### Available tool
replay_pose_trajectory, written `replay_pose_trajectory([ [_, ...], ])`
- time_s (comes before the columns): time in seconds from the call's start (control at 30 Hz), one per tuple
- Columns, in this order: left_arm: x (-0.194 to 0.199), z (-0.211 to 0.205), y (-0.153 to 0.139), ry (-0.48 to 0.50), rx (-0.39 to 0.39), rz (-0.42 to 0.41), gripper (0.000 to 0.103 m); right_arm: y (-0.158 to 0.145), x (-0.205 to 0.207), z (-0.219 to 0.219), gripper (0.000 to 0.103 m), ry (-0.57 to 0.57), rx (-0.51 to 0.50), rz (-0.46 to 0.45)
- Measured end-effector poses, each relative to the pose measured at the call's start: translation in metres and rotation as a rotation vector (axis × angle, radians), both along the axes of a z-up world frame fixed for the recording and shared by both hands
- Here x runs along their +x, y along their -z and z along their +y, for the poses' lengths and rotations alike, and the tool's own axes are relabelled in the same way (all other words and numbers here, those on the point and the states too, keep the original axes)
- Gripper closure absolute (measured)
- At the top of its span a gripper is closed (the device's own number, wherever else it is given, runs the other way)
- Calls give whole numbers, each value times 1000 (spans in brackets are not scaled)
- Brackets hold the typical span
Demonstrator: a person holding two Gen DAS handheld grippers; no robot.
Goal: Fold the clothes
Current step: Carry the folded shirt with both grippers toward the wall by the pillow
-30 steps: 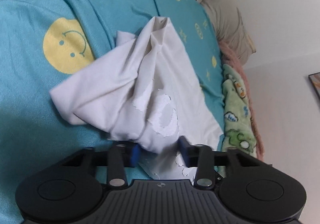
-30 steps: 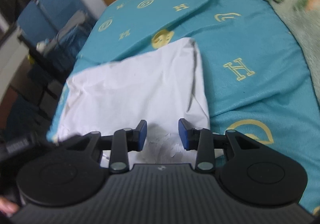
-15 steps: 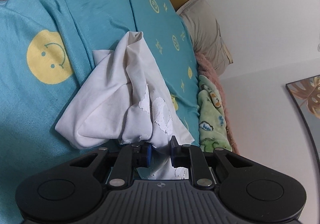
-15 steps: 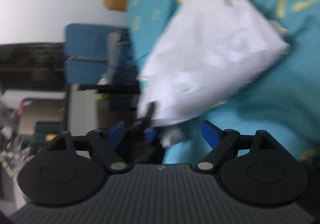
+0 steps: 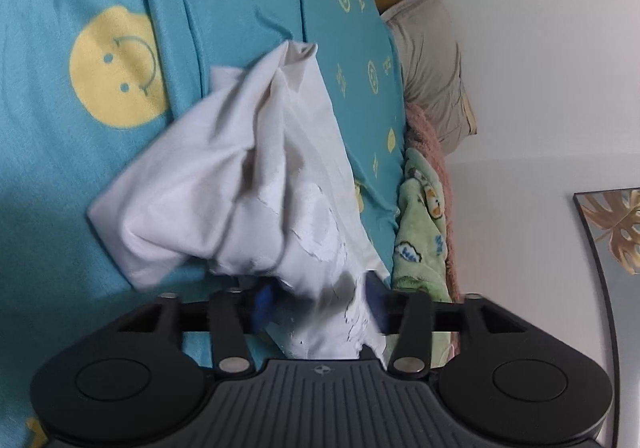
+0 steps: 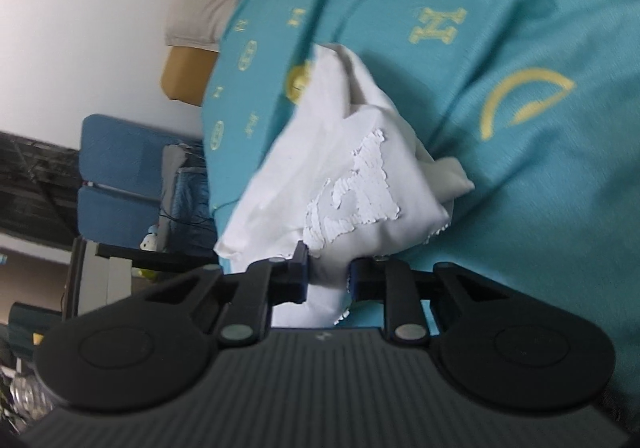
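A: Start at the fingers. What has changed?

B: The left gripper (image 5: 320,304) had its blue-padded fingers (image 5: 264,302) pinched close on the cloth half a second ago. Now they stand wide apart, with the cloth draped loosely through the gap, so it is open. The right gripper (image 6: 327,276) has done the opposite: its fingers (image 6: 300,272) were spread wide and are now drawn in against a fold of cloth, gripping it.

A: Which cloth?

B: One white T-shirt (image 5: 240,183), bunched and creased, with a cracked white print on it. In the left view it runs from between the fingers up and away over the bed. In the right view the same shirt (image 6: 360,175) rises from the closed fingers, print side showing.

A: And around it?

B: It lies on a teal bedspread (image 5: 240,7) printed with yellow smiley faces and letters. Along the bed's far edge sit one green cartoon blanket (image 5: 420,232), one beige pillow (image 5: 432,71) and a pink fuzzy throw (image 5: 430,139). In the right view two blue chair cushions (image 6: 116,175) stand beside the bed.
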State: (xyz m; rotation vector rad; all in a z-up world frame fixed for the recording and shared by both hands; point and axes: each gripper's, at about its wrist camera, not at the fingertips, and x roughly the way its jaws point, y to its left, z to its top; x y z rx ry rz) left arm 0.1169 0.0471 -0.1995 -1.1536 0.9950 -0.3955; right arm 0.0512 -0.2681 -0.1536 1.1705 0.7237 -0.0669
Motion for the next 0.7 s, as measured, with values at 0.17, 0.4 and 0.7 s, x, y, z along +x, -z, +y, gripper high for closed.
replay_pose_trajectory([
  [0.17,14,-5,12,16,7,28,34,-16,3,-6,85,-8,-9,-69],
  [0.4,19,13,21,-63,-108,13,64,-40,0,-5,86,5,-62,-133],
  [0.7,-3,-11,-82,116,29,-160,80,-109,-53,-19,86,24,-101,-198],
])
